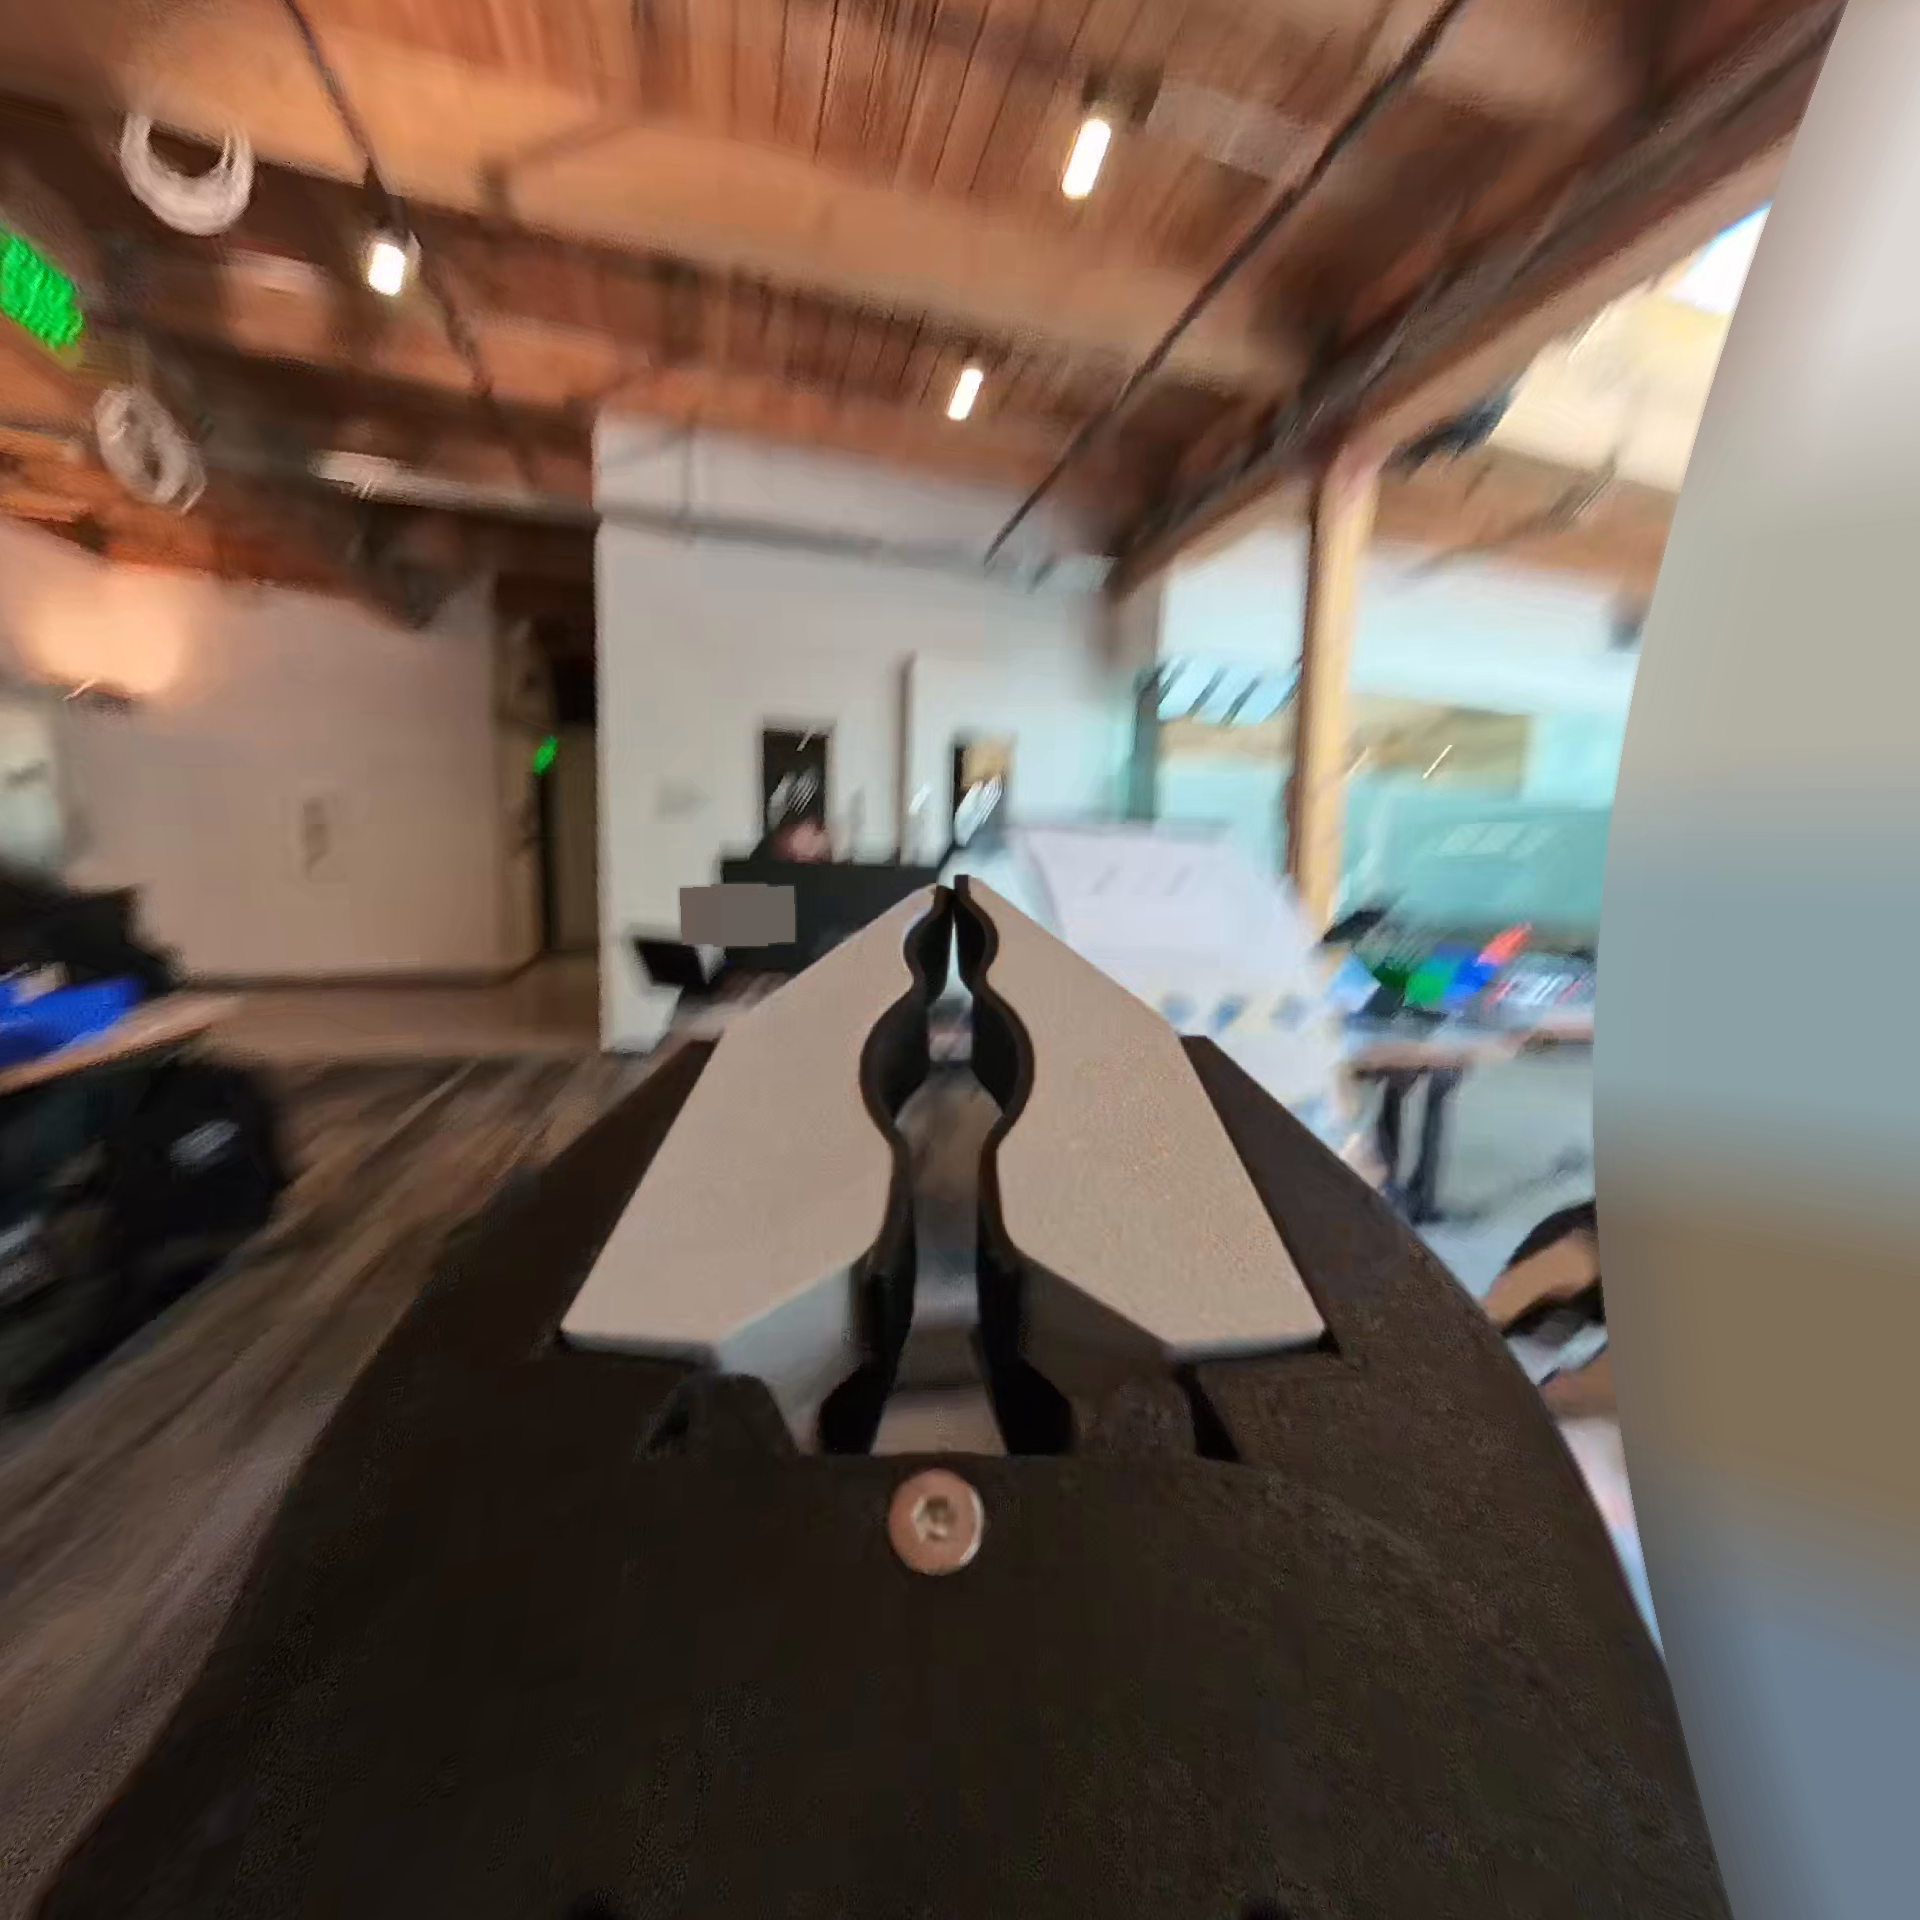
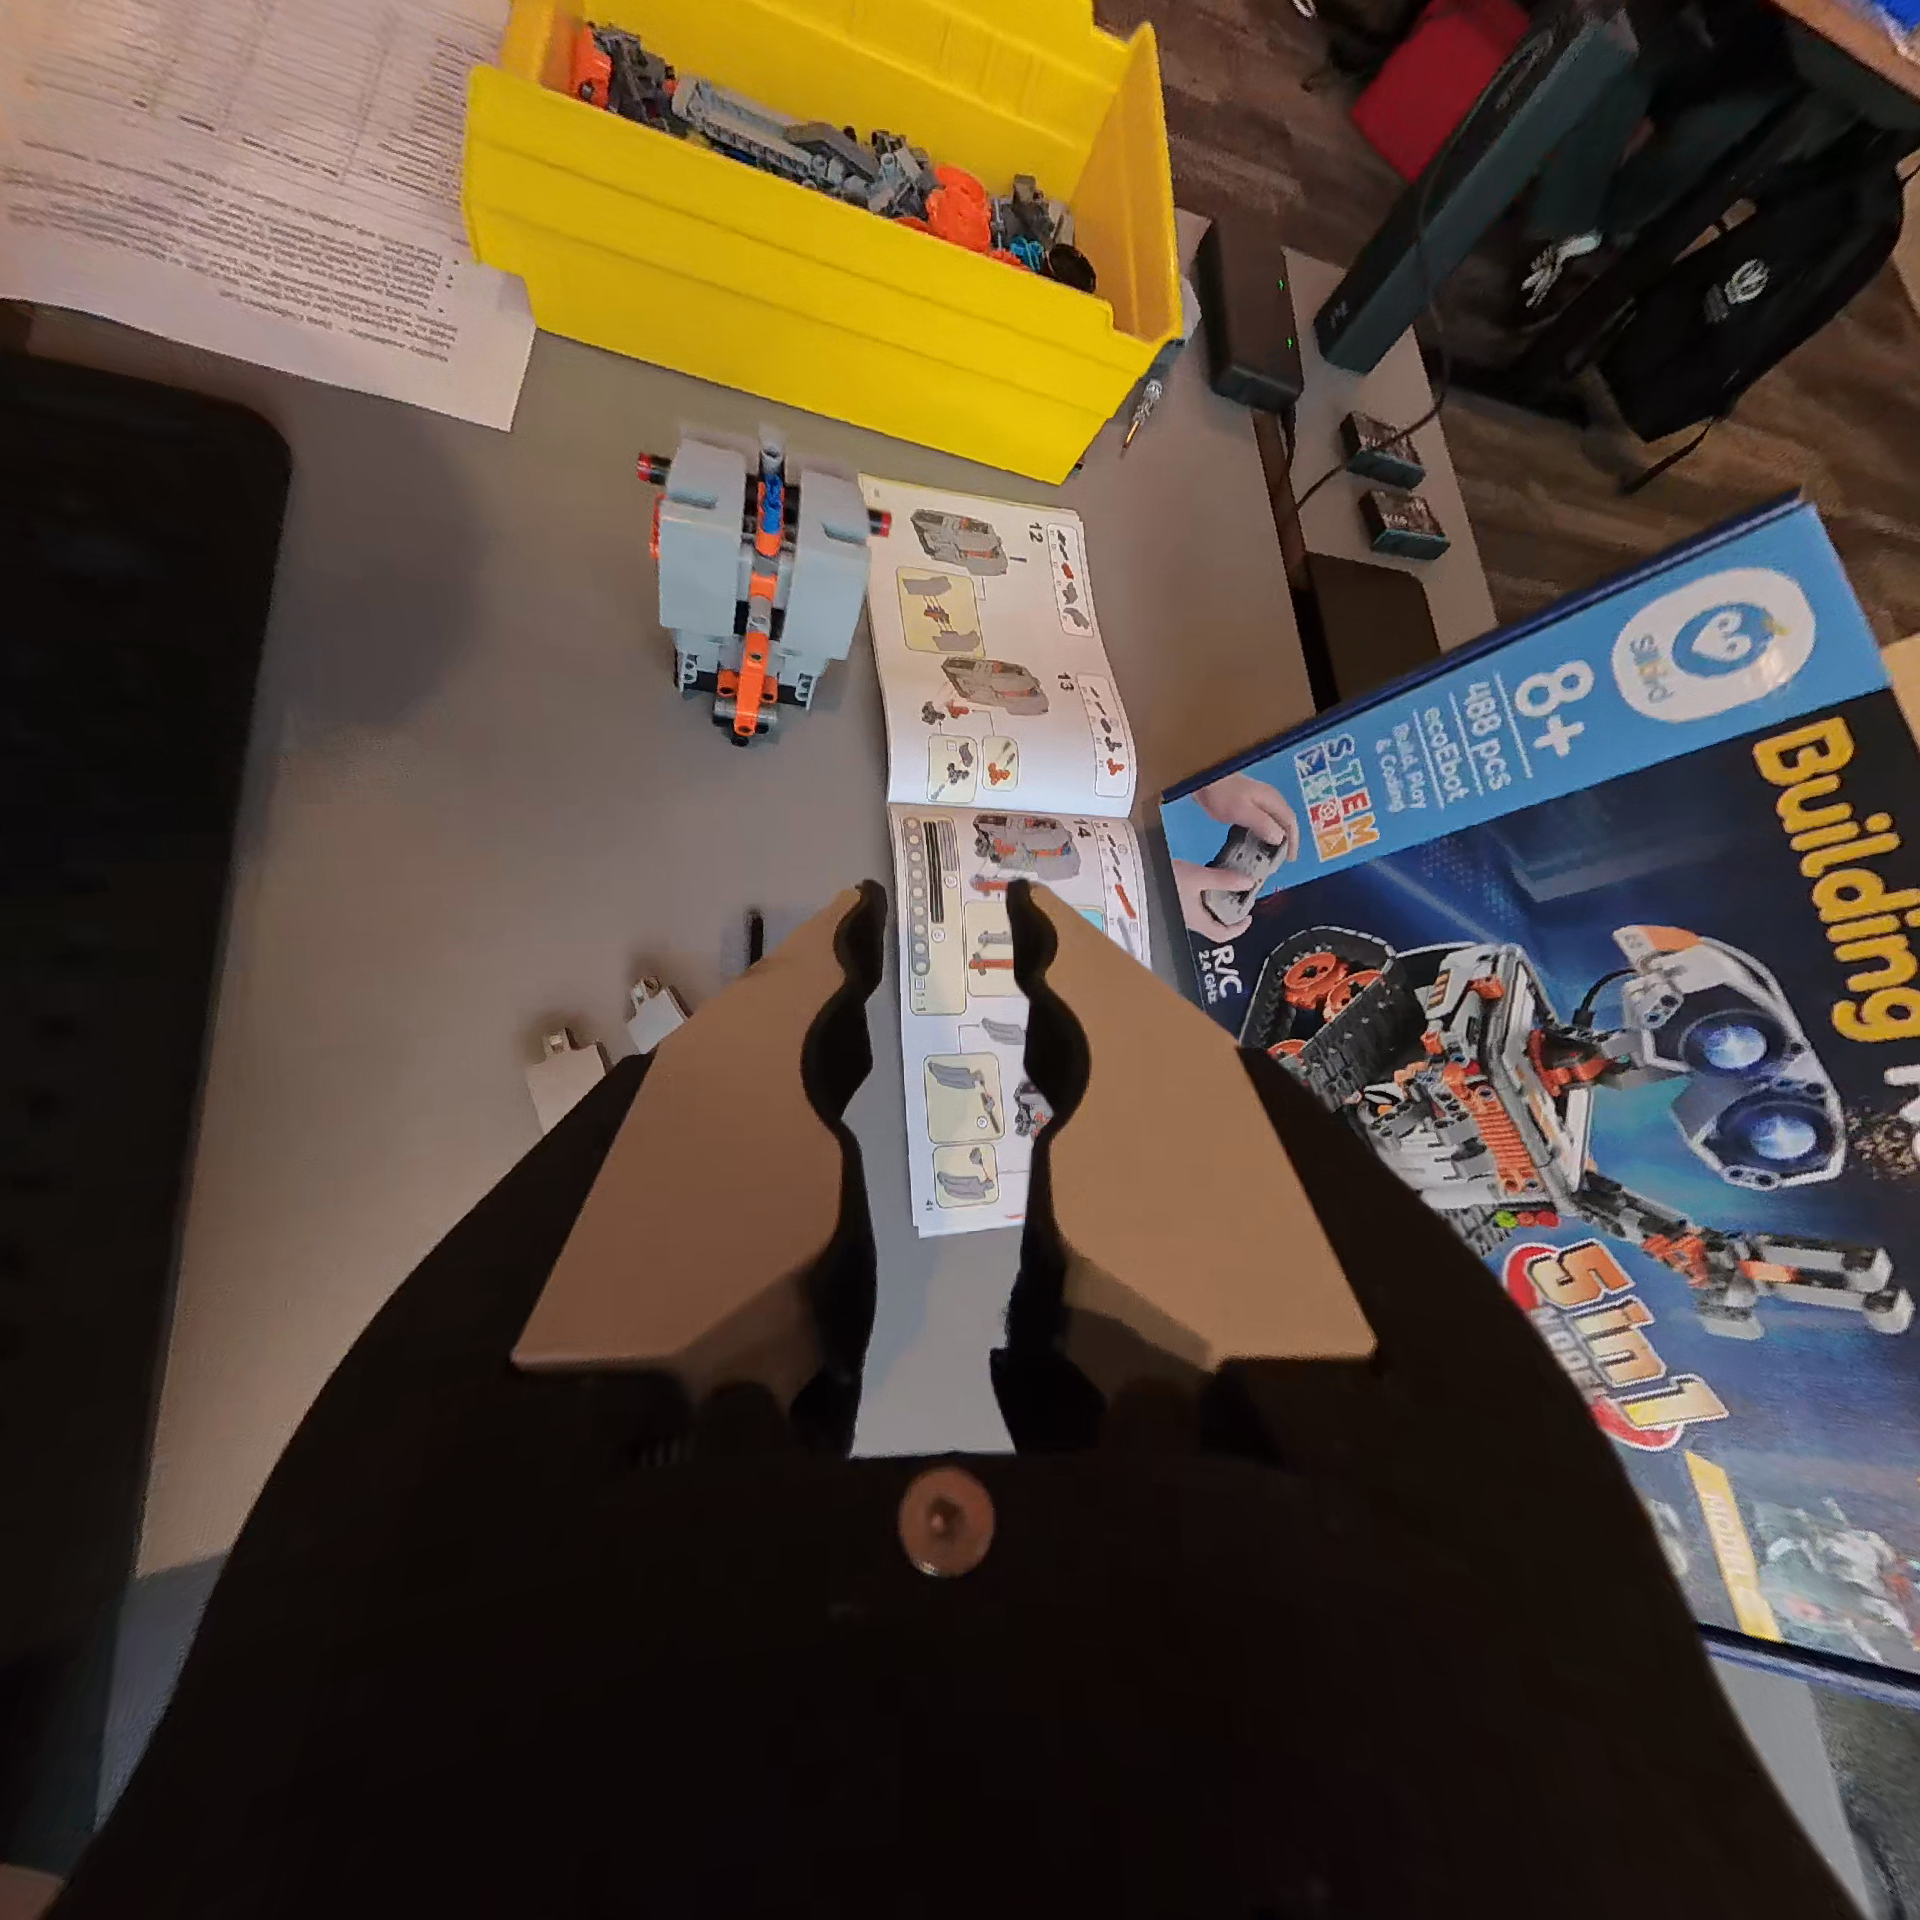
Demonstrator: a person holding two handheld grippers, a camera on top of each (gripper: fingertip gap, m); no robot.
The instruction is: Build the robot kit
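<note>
My right gripper (image 2: 940,899) is open and empty, held above a grey table (image 2: 416,831), over the near page of an open instruction booklet (image 2: 997,727). A grey, orange and blue brick-built model (image 2: 758,592) stands beyond it. Two small white pieces (image 2: 603,1049) and a small black piece (image 2: 754,935) lie left of its fingers. A yellow bin (image 2: 831,270) of loose grey and orange parts stands at the back. My left gripper (image 1: 954,894) is shut and empty, raised and pointing across a blurred room.
A blue toy box (image 2: 1558,1039) lies at the right. Printed paper sheets (image 2: 239,177) lie at the back left and a black mat (image 2: 114,831) at the left. Small black devices (image 2: 1247,301) sit near the table's right edge. A pale blurred surface (image 1: 1787,1039) fills the left view's right side. There is about 40 centimeters between the tips of the two grippers.
</note>
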